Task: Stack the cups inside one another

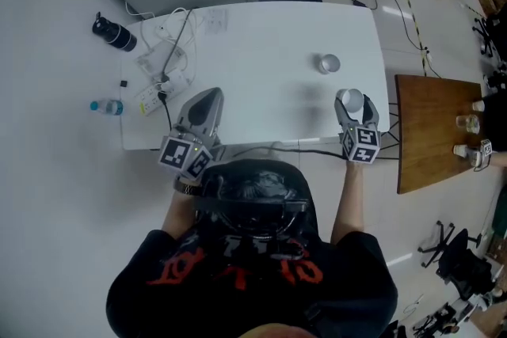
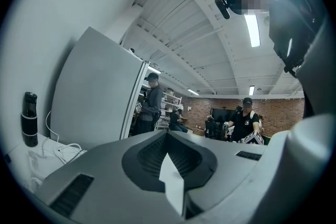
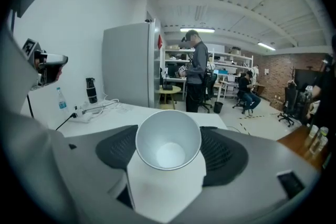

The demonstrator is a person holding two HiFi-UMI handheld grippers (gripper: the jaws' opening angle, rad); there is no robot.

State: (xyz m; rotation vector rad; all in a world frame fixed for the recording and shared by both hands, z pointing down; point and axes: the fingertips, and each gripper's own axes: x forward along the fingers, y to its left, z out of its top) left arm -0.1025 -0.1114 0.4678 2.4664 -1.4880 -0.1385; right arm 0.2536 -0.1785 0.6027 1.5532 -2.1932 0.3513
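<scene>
A white paper cup (image 1: pixel 329 63) stands upright on the white table (image 1: pixel 261 43), right of the middle. My right gripper (image 1: pixel 352 100) hangs above the table's near right edge, shut on a second white cup (image 3: pixel 168 139). That cup (image 1: pixel 351 100) lies on its side between the pads, its open mouth turned back toward the gripper's camera. My left gripper (image 1: pixel 202 111) is at the near left of the table, pointing level. Its jaws are together with nothing between them (image 2: pixel 170 136).
A power strip with white cables (image 1: pixel 158 87), a black flask (image 1: pixel 115 34) and a small water bottle (image 1: pixel 105 107) sit at the table's left end. A wooden table (image 1: pixel 432 131) with small cups stands to the right. A person (image 3: pixel 198 73) stands beyond the far edge.
</scene>
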